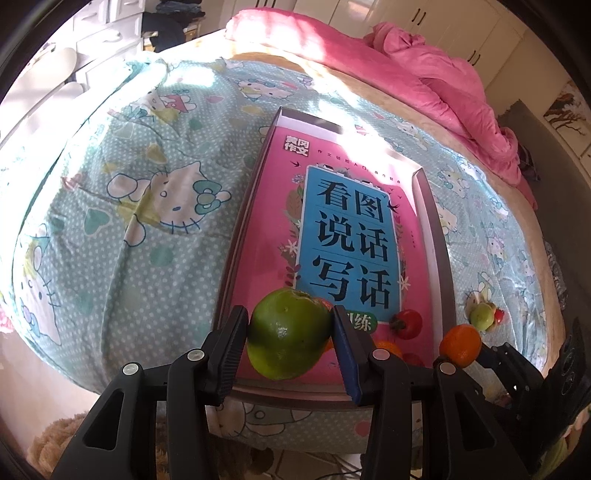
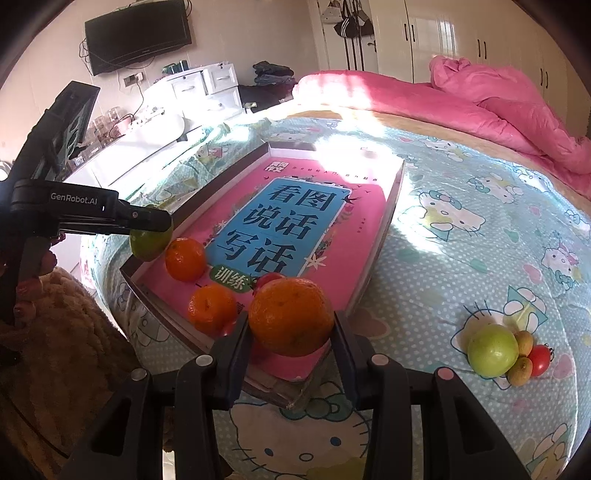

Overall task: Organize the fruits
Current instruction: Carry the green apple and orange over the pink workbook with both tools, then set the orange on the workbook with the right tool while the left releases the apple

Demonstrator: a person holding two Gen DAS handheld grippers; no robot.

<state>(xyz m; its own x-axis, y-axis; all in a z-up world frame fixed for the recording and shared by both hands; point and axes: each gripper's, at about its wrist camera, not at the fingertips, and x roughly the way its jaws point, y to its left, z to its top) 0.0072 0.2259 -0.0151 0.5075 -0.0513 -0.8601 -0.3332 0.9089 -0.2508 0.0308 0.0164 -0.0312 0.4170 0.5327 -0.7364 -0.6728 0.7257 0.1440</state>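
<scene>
My left gripper [image 1: 291, 332] is shut on a green orange [image 1: 288, 334] and holds it over the near end of a tray [image 1: 436, 236] lined with a pink book. My right gripper [image 2: 291, 334] is shut on an orange [image 2: 291, 319] above the tray's near corner [image 2: 373, 258]. The left gripper and its green orange [image 2: 149, 243] also show in the right wrist view. Two oranges [image 2: 184, 258] [image 2: 210, 308] and a red fruit [image 2: 267, 278] lie in the tray. On the bedsheet right of the tray lie a green apple [image 2: 493, 350], a red tomato [image 2: 540, 360] and two small brownish fruits [image 2: 521, 365].
The tray rests on a bed with a Hello Kitty sheet [image 2: 461, 221]. A pink quilt [image 2: 480, 107] is bunched at the far side. White drawers [image 2: 203, 88] and a wall TV [image 2: 136, 33] stand beyond the bed. A brown fluffy thing [image 2: 62, 332] lies by the bed's near left edge.
</scene>
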